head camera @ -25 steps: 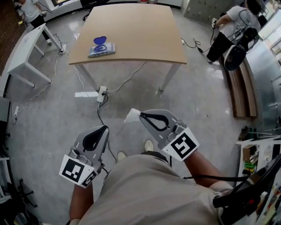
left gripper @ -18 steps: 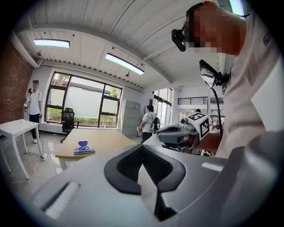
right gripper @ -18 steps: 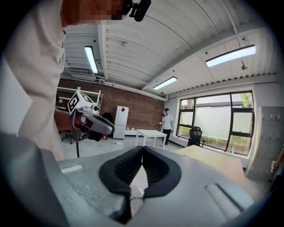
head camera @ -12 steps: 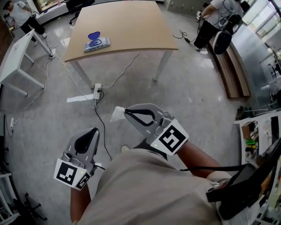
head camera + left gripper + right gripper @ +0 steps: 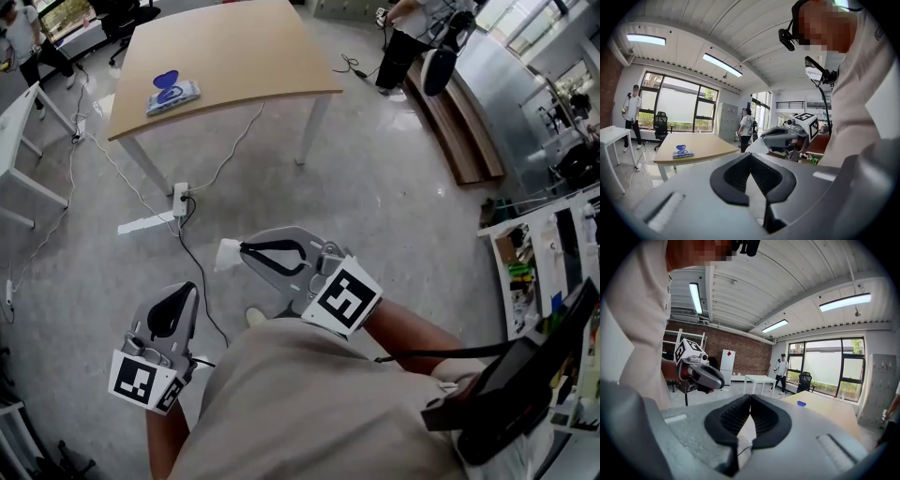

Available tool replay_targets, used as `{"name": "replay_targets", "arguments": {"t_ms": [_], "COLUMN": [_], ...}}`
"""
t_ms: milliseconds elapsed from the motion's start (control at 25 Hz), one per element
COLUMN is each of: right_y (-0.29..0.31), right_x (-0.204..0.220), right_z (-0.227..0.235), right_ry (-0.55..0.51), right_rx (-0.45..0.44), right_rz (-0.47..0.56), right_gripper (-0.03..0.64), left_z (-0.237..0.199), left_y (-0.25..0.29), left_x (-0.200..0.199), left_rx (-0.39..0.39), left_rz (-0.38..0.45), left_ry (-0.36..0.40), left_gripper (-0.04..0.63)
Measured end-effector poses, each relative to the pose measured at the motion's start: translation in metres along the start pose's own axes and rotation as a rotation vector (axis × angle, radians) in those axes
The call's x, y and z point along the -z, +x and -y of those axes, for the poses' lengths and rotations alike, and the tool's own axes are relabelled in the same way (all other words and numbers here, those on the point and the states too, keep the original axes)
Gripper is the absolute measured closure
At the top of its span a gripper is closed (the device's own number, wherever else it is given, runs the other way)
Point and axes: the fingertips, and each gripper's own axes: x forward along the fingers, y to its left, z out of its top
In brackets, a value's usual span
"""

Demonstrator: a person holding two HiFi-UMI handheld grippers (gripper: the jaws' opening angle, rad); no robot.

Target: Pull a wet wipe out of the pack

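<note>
Two tongs: right tongs (image 5: pixel 244 249) pinch one wet wipe (image 5: pixel 228 254), left tongs (image 5: pixel 184 288) closed w/ nothing between, & one pack (image 5: pixel 174 94) (blue lid (image 5: pixel 167 81) up) lies on the tabletop (image 5: pixel 246 54), well apart from both.

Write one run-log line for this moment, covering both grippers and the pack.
right gripper: shut on wet wipe | left gripper: shut, empty | pack: lid open, on table, away from both grippers

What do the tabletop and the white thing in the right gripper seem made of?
The tan tabletop: likely wood laminate, smooth, matte, evenly coloured. The white sheet in the right gripper: soft, crumpled nonwoven cloth, probably a wet wipe.
</note>
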Motion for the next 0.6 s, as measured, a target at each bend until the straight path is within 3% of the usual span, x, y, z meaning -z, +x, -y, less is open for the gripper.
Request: {"name": "replay_targets", "arguments": {"t_ms": [600], "right_y": [0.0012], "right_x": [0.0028], "right_z": [-0.0099], "right_ry": [-0.021], "right_rx": [-0.007], "right_rz": [-0.012], "right_gripper": [0.612], "left_z": [-0.0003], "left_y": [-0.0002], "left_x": [0.0069], "left_rx": [0.009], "left_rz": [-0.013], "left_ry": [-0.006], "left_gripper": [0.589]}}
